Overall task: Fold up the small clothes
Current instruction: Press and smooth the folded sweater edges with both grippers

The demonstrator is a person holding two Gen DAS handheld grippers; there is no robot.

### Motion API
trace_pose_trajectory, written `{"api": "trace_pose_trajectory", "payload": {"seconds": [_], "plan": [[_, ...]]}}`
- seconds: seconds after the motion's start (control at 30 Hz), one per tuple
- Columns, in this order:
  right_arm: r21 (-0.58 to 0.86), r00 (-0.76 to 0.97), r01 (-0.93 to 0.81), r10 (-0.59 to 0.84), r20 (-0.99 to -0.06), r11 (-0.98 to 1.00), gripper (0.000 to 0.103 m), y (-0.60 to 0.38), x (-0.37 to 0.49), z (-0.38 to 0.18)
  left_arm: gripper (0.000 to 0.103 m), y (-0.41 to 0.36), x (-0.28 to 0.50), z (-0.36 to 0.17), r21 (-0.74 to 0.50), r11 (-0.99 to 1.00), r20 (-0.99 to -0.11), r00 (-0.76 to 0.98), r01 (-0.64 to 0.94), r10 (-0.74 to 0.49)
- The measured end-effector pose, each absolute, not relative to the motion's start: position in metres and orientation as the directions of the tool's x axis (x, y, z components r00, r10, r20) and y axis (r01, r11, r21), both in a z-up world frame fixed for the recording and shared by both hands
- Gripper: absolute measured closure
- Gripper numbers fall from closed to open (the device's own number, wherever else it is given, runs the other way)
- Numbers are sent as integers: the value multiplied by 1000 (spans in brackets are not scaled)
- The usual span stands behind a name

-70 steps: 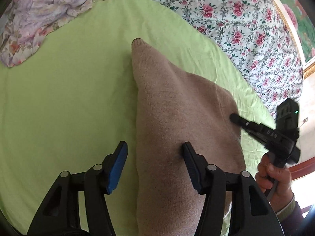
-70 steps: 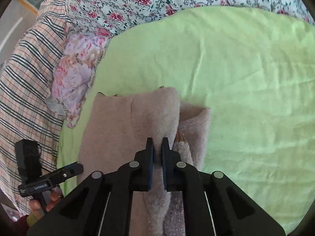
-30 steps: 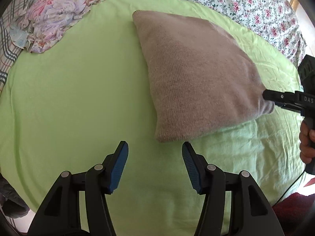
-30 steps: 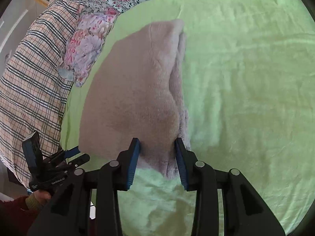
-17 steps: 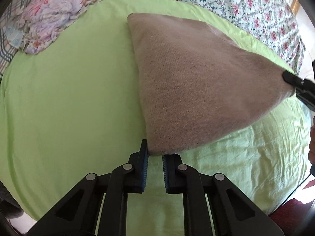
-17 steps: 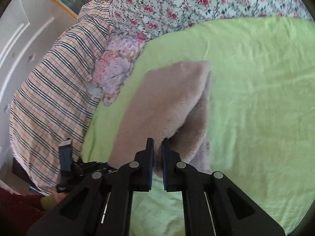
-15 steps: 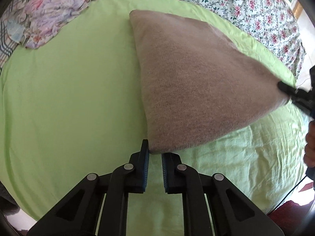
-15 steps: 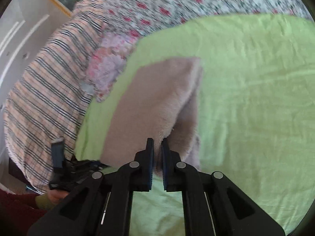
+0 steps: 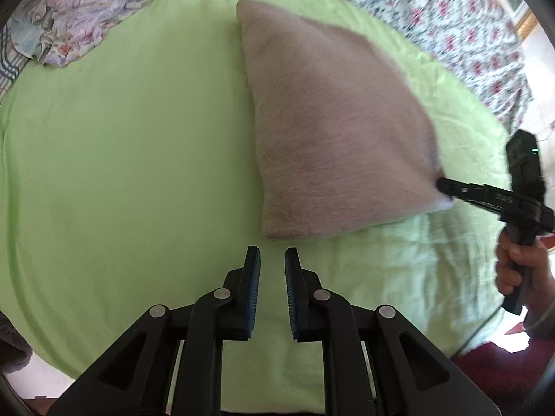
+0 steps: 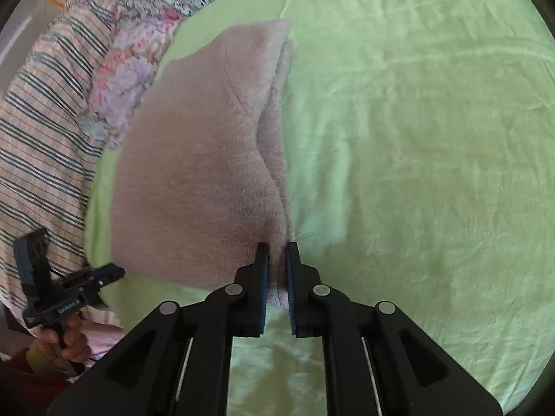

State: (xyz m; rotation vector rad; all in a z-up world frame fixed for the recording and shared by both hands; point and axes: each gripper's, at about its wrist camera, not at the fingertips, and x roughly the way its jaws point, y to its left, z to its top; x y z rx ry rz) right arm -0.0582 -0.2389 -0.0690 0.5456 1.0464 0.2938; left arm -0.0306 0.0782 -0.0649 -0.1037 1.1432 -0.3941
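From my left gripper (image 9: 269,260), jaws narrow and holding nothing, the folded sweater's (image 9: 333,145) near corner lies just ahead on the green sheet (image 9: 121,156), its far layers hidden. My right gripper (image 10: 276,260) pinches the sweater's near edge; open sheet spreads rightward.

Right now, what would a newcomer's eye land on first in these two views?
The folded beige knit garment stands out, lying in the middle of the bright green sheet. The right gripper is pinched on the garment's near corner, while the left gripper hangs just short of the other near corner with a narrow gap between its pads, holding nothing. Floral bedding is crumpled at the sheet's far edge.
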Motion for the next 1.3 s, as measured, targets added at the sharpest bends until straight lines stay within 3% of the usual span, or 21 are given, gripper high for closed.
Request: {"api": "trace_pose_trajectory", "payload": {"seconds": [0.13, 0.4, 0.43, 0.47, 0.57, 0.77, 0.9, 0.97, 1.07, 1.3], "plan": [[616, 544, 55, 494, -678, 786, 67, -252, -46, -53, 82, 83, -31, -41, -308, 909, -829, 389, 282, -402], [659, 570, 64, 514, -641, 750, 65, -249, 17, -56, 81, 52, 5, -23, -344, 878, -781, 418, 334, -465], [654, 563, 55, 518, -645, 754, 75, -250, 22, -56, 81, 49, 10, -22, -351, 869, -774, 415, 347, -478], [635, 555, 44, 509, -657, 771, 93, -248, 25, -54, 81, 45, 13, -22, -355, 864, -771, 410, 357, -486], [597, 599, 5, 476, -644, 802, 94, -247, 24, -33, 81, 33, 21, -27, -357, 854, -777, 387, 378, -496], [513, 530, 76, 401, -747, 855, 92, -250, 30, -60, 81, 17, 30, -49, -338, 860, -822, 325, 383, -468], [485, 608, 102, 332, -721, 868, 88, -259, 17, -30, 71, 17, 31, -31, -335, 855, -803, 355, 396, -479], [508, 653, 50, 356, -668, 860, 88, -255, 14, -10, 70, 23, 40, -24, -354, 857, -787, 376, 375, -489], [506, 618, -32, 415, -668, 862, 88, -228, 24, -3, 70, 26, 61, -21, -383, 859, -773, 391, 340, -500], [436, 511, 28, 362, -779, 900, 93, -214, 67, -58, 67, 18, 112, -51, -361, 891, -829, 343, 274, -441]]}}
